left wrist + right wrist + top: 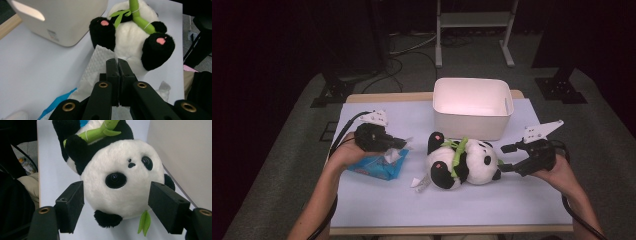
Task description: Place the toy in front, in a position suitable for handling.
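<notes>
Black jaws of the left gripper rise closest to the lens in the left gripper view, clenched together on a corner of a white embossed tissue sheet, which hangs from a flat blue plastic wipes packet lying on the pale blue table top. From the high view that gripper sits over the packet at the table's left side, with the tissue drawn up out of the packet's top. Just past the tissue lies a black and white plush panda toy holding a green bamboo stalk, on its back near the table's middle, feet toward the left gripper and head toward the right gripper. In the right gripper view the jaws stand wide apart, released, one on either side of the panda's round white head without pressing on it. Behind the panda stands a white rectangular plastic bin, close to the toy but apart from it
</notes>
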Motion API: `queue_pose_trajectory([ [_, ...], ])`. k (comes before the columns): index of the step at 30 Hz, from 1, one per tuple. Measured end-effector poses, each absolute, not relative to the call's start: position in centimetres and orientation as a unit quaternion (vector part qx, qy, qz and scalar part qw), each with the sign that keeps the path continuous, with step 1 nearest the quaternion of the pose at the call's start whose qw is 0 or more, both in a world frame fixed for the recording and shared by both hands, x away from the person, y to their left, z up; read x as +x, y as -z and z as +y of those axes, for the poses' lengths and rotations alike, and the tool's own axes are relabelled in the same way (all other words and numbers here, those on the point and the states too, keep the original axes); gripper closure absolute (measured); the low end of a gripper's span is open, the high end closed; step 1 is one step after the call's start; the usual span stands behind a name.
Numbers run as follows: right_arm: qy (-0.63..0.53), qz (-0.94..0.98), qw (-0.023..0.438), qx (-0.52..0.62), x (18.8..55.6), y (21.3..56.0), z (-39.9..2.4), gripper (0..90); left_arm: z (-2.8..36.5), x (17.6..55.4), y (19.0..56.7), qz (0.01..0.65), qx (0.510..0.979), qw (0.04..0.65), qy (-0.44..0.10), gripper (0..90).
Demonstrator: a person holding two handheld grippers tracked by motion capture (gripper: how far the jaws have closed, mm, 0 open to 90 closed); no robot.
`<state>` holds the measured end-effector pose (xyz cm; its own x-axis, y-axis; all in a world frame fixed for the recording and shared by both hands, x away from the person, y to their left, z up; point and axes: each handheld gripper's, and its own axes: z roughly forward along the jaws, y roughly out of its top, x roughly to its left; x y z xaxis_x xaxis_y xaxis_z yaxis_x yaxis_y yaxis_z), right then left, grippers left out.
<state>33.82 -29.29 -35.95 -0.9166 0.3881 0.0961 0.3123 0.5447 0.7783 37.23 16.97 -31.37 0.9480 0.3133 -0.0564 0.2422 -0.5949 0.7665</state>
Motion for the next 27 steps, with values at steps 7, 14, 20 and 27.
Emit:
queue_pose_trajectory([
  [7,-0.433,0.879,0.045,0.196,33.7,35.6,-29.4,27.5,14.9,37.3,30.7,0.131,0.897,0.421,-0.031,89.1],
  [14,-0.428,0.881,0.049,0.194,33.5,34.9,-29.5,27.5,13.0,37.3,30.5,0.11,0.898,0.425,-0.017,89.2],
  [20,-0.424,0.884,0.049,0.189,33.4,34.6,-29.3,27.4,11.6,37.4,30.3,0.091,0.901,0.423,-0.011,89.2],
  [27,-0.42,0.887,0.048,0.187,33.4,34.4,-29.1,27.3,10.5,37.5,30.0,0.077,0.902,0.424,-0.003,89.2],
])
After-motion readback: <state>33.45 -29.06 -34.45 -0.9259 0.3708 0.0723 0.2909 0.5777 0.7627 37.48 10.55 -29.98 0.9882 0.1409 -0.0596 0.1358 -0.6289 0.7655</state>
